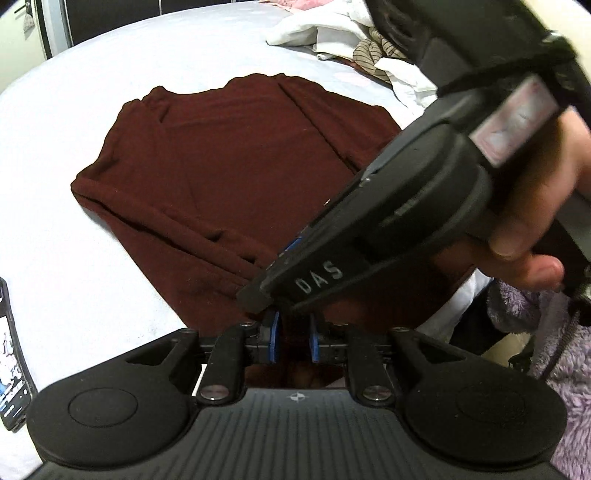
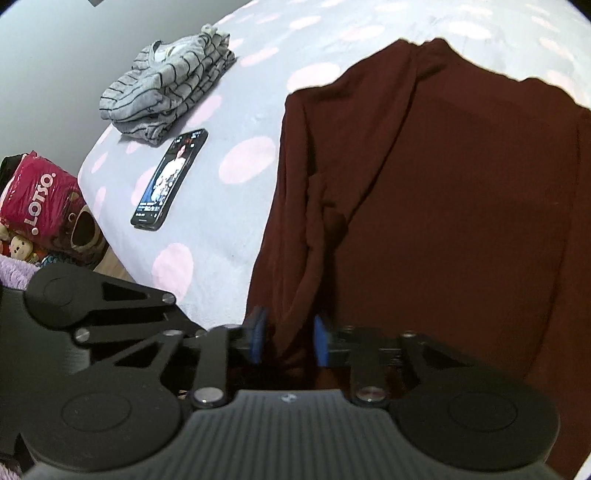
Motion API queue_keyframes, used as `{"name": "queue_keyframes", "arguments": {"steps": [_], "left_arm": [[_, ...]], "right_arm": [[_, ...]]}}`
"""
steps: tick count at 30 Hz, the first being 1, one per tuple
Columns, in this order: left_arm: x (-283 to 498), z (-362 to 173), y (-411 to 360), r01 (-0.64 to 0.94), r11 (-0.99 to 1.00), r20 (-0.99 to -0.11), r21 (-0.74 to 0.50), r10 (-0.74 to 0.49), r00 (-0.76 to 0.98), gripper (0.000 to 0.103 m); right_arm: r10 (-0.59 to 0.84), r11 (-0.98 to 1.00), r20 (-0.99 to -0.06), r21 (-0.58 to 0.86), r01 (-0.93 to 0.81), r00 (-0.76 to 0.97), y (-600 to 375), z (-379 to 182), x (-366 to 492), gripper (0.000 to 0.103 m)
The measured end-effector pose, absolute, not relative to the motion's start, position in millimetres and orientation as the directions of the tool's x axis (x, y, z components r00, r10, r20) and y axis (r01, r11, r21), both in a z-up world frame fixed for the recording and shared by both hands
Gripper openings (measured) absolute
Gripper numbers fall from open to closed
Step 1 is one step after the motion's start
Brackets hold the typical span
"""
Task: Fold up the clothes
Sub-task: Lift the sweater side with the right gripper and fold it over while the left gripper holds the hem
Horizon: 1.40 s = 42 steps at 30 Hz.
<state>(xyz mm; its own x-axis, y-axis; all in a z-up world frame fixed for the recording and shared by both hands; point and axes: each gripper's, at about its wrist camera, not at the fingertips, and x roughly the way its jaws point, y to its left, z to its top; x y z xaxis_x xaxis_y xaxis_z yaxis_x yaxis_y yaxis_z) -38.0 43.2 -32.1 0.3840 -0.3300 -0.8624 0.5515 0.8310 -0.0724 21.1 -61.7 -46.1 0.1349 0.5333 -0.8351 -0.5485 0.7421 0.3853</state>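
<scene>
Left wrist view: we see a pale dotted bedsheet [image 1: 74, 258] w/ the maroon top [image 1: 221, 166] spread flat mid-bed, white laundry [image 1: 325, 29] far right. Phone [image 2: 170, 177] & striped grey folded top [image 2: 166, 88] lie left of it, bare sheet between. Left gripper [image 1: 293, 341] and right gripper [image 2: 290, 341] both pinch the top's near hem, jaws nearly together on cloth.

My left gripper [image 1: 294, 338] and right gripper [image 2: 290, 341] are matte black, with ribbed housings, round side discs, silver screws and blue finger pads [image 2: 258, 334]. One body reads "DAS". My sleeve [image 1: 546, 373] is fuzzy lilac.
</scene>
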Motion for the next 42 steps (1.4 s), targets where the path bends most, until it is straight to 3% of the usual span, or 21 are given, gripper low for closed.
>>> {"name": "queue_keyframes", "arguments": {"steps": [3,7,16,31,36,42], "left_arm": [[-40.5,-25.7,51.4,0.568,0.815,-0.874,-0.112,-0.353,0.335,0.022],[-32.2,-12.0,76.9,0.543,0.815,-0.886,-0.202,-0.388,0.254,0.043],[28.2,16.0,117.5,0.43,0.878,-0.91,-0.211,-0.338,0.242,0.045],[139.4,-15.5,142.6,0.138,0.946,-0.896,-0.294,-0.323,0.306,0.045],[160.4,-35.9,145.1,0.016,0.968,-0.916,-0.251,-0.243,0.318,0.045],[166.5,-49.2,151.6,-0.064,0.967,-0.927,-0.247,-0.217,0.305,0.028]], "right_arm": [[0.535,0.744,-0.836,0.396,-0.538,0.124,-61.3,-48.8,22.6,0.014],[0.535,0.747,-0.835,0.396,-0.535,0.128,-62.9,-48.0,22.7,0.013],[0.537,0.747,-0.834,0.4,-0.531,0.127,-63.8,-48.0,23.3,0.013],[0.521,0.734,-0.843,0.363,-0.574,0.133,-60.2,-48.5,21.1,0.013],[0.52,0.73,-0.845,0.364,-0.578,0.125,-60.2,-50.3,22.6,0.013],[0.472,0.757,-0.87,0.317,-0.572,0.144,-58.5,-48.1,19.1,0.014]]}}
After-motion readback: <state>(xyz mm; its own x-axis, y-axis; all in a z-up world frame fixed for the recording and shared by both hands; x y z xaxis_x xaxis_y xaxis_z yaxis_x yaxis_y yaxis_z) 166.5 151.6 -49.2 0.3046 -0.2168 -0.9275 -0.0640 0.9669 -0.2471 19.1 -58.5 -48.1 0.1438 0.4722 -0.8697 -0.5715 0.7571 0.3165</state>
